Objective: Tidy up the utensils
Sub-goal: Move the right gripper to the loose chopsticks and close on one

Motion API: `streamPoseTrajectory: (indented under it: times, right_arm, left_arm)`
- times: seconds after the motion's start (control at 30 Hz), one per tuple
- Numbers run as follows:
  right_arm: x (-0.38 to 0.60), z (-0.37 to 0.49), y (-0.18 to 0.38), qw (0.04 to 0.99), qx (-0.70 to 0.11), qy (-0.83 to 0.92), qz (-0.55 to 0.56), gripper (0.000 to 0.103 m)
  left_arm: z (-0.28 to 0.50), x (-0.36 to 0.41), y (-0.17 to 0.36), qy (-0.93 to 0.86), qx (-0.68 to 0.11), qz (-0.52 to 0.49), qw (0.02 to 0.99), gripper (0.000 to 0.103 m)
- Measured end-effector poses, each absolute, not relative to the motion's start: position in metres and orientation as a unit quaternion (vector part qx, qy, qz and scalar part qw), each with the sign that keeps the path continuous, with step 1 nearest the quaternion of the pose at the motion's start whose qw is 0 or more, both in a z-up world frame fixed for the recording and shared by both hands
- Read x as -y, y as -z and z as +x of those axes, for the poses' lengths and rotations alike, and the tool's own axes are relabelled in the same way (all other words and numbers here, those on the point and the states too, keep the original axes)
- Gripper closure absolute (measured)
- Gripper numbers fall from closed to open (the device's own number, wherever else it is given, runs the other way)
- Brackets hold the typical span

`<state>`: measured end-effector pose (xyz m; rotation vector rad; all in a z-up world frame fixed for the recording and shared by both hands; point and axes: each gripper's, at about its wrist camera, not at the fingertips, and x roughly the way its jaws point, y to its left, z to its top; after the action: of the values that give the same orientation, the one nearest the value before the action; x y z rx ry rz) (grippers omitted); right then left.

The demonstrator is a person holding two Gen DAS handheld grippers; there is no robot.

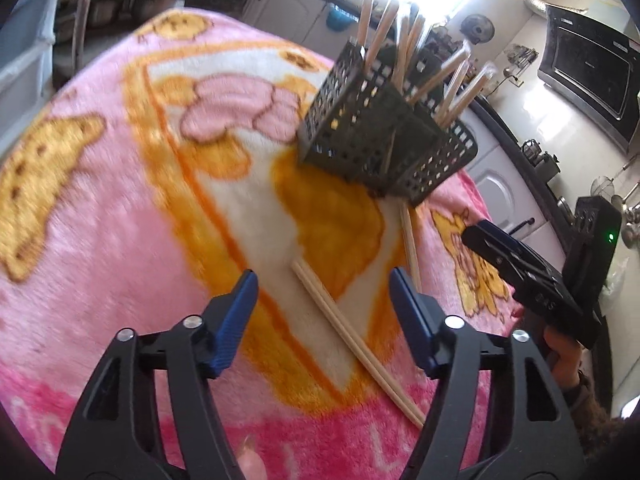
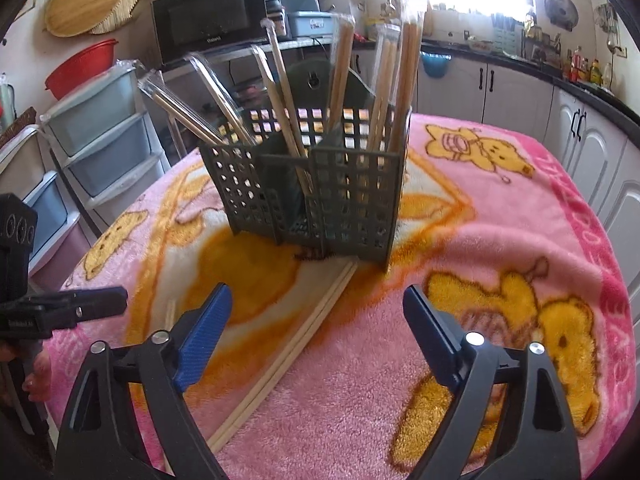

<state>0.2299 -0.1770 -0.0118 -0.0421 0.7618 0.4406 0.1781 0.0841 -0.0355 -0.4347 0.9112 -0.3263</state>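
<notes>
Loose chopsticks (image 1: 356, 344) lie on the blanket (image 1: 100, 200) in front of the basket (image 1: 380, 136), running diagonally between the spread, empty left gripper (image 1: 324, 284); the right gripper (image 2: 318, 300), also spread and empty, hovers above their far end.

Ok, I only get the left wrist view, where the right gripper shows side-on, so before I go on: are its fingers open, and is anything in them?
Observer: Open. The right gripper has its fingers well apart and grips nothing.
Operator: What lies ahead of it?
Observer: A loose chopstick pair lies flat on the blanket, in line with the gap between those fingers, its far end at the foot of the basket.
</notes>
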Motion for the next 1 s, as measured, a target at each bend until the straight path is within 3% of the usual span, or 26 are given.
streamPoseTrajectory:
  times: [0.33,0.7,1.0]
  right_arm:
    - [0.167,0.263,0.042,0.885,-0.42,-0.201,-0.007,0.041]
    - [0.159,0.286,0.059,0.883,-0.437,-0.17,-0.006,0.048]
    - [0.152,0.299,0.066,0.882,-0.446,-0.149,-0.011,0.057]
  left_arm:
    - [0.193,-0.07,0.061,0.169,-0.47,-0.222,0.837,0.062]
    - [0.219,-0.063,0.068,0.149,-0.484,-0.213,0.836,0.064]
    - [0.231,-0.061,0.068,0.123,-0.488,-0.206,0.839,0.077]
